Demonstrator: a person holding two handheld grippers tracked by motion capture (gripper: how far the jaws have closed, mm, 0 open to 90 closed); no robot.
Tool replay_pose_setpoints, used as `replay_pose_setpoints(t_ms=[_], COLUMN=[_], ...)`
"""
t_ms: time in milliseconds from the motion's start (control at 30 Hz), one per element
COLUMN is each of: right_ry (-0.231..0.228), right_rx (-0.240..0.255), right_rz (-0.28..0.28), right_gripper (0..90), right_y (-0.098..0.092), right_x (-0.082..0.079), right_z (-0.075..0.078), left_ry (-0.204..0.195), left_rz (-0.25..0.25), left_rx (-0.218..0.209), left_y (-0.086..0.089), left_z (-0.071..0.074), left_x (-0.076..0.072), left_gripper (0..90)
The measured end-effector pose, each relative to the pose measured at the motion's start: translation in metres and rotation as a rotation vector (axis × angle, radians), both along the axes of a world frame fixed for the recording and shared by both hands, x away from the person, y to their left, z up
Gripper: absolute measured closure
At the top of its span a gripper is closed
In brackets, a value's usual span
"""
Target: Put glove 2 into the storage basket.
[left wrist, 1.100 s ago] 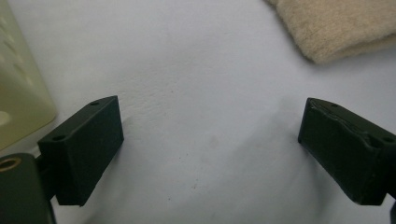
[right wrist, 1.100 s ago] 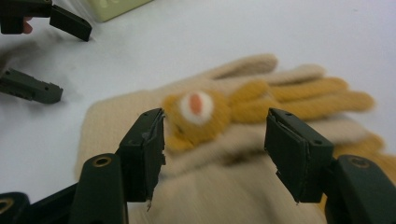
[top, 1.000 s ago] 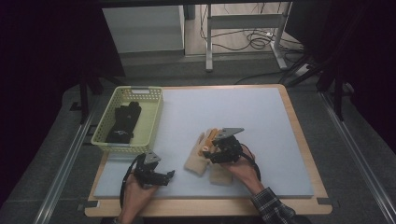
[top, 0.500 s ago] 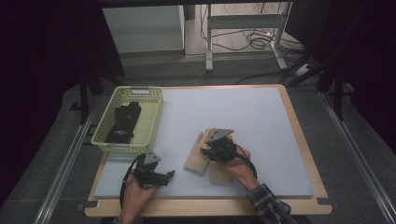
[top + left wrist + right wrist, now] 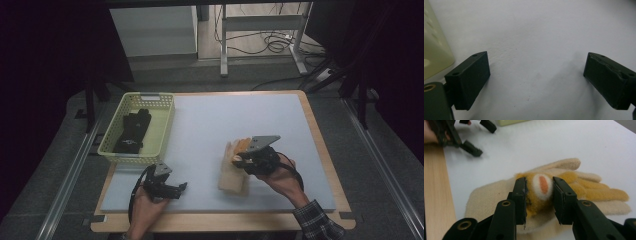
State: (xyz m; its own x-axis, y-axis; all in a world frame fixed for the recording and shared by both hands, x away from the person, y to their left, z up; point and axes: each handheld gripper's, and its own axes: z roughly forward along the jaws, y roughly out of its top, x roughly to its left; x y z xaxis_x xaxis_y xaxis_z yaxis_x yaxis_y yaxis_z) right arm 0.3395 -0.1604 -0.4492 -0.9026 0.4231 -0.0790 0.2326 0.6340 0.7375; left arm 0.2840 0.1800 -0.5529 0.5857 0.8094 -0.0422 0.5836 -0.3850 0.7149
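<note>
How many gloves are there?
2 that I can see. A black glove lies in the yellow basket at the table's far left. A cream and orange fuzzy glove lies on the mat, with the right tool closed on it. Another might hide beneath.

The high view is dim, its dark surroundings framing an evenly lit table (image 5: 225,120). Both gripper views are brighter, softly blurred up close, with faint shadows.

Cables (image 5: 272,44) lie on the floor by metal legs (image 5: 223,45) beyond the table (image 5: 320,145)
</note>
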Motion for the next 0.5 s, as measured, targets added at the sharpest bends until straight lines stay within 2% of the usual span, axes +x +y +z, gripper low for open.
replay_pose_setpoints(t_ms=[100,200,333,400,500], right_ry=[0.013,0.035,0.027,0.055,0.079], right_rx=[0.008,0.011,-0.002,0.031,0.052], right_rz=[0.003,0.025,0.038,0.029,0.006], right_gripper=[64.7,64.4,62.9,60.9,55.8], right_y=[-0.009,-0.013,-0.014,-0.016,-0.018], right_x=[0.001,0.004,0.009,0.012,0.014], right_z=[-0.008,-0.024,-0.04,-0.044,-0.046], left_ry=[-0.001,0.001,0.002,0.001,0.001], left_rz=[0.0,0.002,-0.002,-0.001,-0.001], left_rx=[0.001,-0.002,0.002,0.002,0.002], left_y=[0.0,0.0,0.0,0.0,0.0], left_z=[0.0,0.0,0.0,0.0,0.0], left_x=[0.0,0.0,0.0,0.0,0.0], left_gripper=[7.2,7.2,7.2,7.2,7.2])
